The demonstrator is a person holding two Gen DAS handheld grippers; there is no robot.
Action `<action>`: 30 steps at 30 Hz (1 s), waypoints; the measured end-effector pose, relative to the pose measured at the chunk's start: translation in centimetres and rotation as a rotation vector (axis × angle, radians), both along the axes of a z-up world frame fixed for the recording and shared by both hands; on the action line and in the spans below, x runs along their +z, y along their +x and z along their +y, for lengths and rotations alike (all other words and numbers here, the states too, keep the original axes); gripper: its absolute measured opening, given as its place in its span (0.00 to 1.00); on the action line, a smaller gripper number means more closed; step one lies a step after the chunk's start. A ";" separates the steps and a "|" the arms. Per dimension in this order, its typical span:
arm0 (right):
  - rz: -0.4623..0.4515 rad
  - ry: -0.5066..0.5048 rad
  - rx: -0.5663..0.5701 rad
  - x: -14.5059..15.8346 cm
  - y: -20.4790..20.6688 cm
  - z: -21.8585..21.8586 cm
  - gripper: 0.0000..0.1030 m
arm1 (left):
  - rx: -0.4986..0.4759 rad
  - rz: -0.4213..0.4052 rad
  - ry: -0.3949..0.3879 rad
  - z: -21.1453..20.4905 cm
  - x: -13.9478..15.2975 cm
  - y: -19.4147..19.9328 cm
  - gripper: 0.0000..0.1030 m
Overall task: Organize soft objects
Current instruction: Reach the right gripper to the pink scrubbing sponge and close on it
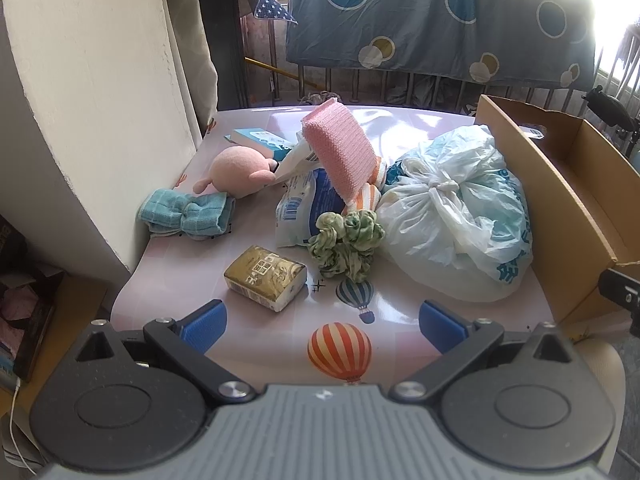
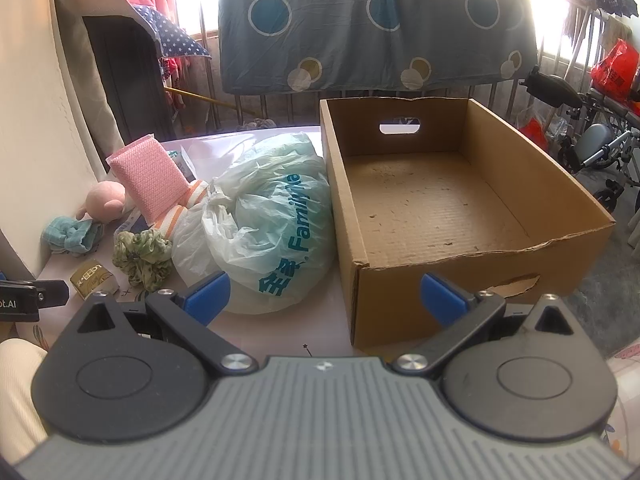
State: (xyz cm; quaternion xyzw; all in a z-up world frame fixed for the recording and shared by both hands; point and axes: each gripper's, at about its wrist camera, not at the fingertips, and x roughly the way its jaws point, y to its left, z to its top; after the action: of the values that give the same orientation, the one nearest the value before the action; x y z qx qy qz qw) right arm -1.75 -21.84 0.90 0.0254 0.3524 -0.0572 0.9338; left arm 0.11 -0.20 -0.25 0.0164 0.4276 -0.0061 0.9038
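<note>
Nearest the left wrist camera, the left gripper (image 1: 323, 326) is held with its 2 blue pads spread wide and nothing between them, above a balloon-printed table (image 1: 256, 340). Just beyond it, a gold tissue pack (image 1: 265, 277) is seen lying flat, with a green scrunchie (image 1: 346, 244) beside it, touching a knotted plastic bag (image 1: 452, 216). A pink sponge (image 1: 340, 152) is propped tilted on a pile of packets, and a pink plush toy (image 1: 236, 172) and a teal cloth (image 1: 188, 214) are found nearer the wall. The right gripper (image 2: 325, 295) is likewise held wide apart and empty, before the cardboard box (image 2: 472, 280), whose inside is bare; the bag is pressed against its left wall.
</note>
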 end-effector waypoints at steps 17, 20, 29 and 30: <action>-0.358 0.190 0.443 5.5 6.6 1.3 0.99 | -0.014 -0.179 -0.084 4.8 -0.1 3.0 1.00; -0.302 0.228 0.618 6.1 11.0 2.5 0.99 | -0.044 -0.222 -0.097 5.0 -0.1 4.5 0.99; 0.034 0.316 0.906 3.9 25.4 6.2 0.95 | -0.172 -0.285 -0.081 3.0 -2.4 9.6 0.81; 0.068 0.345 0.904 2.9 26.8 6.3 0.93 | -0.187 -0.271 -0.091 2.8 -2.8 10.2 0.78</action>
State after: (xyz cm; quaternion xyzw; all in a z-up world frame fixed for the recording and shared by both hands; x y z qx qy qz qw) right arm 25.08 -15.51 3.76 0.0222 0.3629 0.4127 0.8352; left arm 10.35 2.58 -3.07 0.0159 0.2974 -0.1073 0.9486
